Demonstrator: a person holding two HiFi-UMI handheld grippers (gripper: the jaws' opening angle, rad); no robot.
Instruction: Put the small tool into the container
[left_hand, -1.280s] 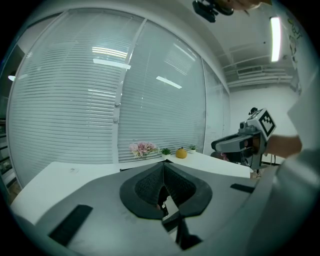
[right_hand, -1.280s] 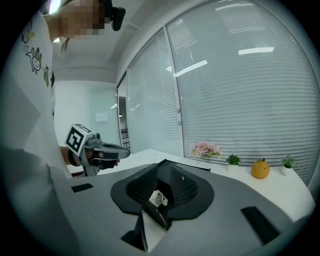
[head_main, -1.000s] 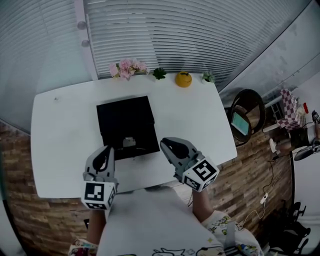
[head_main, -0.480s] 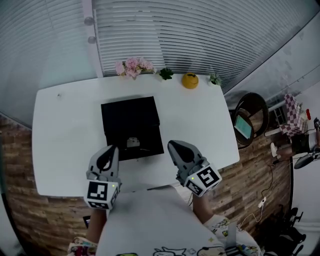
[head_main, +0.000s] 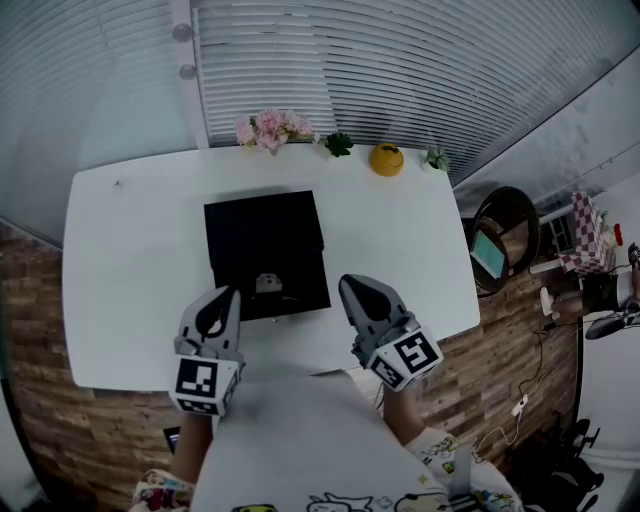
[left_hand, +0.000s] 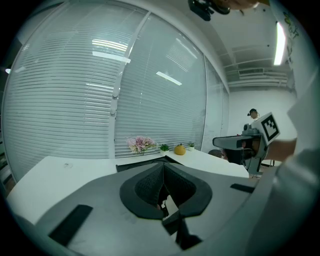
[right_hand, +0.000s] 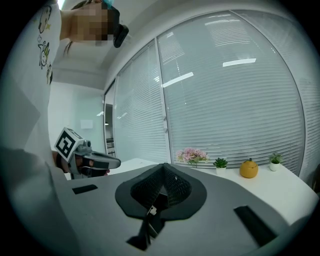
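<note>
A black square container (head_main: 265, 245) lies in the middle of the white table (head_main: 130, 260). A small silver tool (head_main: 267, 283) rests on its black surface near the front edge. My left gripper (head_main: 222, 297) hovers over the table's front edge, just left of the container's near corner, with its jaws together and nothing between them. My right gripper (head_main: 352, 286) is level with it just right of the container, also shut and empty. The left gripper view shows its pads (left_hand: 150, 186) meeting, with the container (left_hand: 132, 164) beyond. In the right gripper view the pads (right_hand: 170, 186) meet too.
Pink flowers (head_main: 272, 128), two small green plants (head_main: 339, 144) and an orange pumpkin-shaped ornament (head_main: 386, 159) line the table's far edge under the window blinds. A round dark chair (head_main: 497, 240) stands to the right of the table, on a brick-pattern floor (head_main: 500, 350).
The head view has shifted a little, so the table sits slightly further right in the picture. Both grippers keep their places at the table's front edge.
</note>
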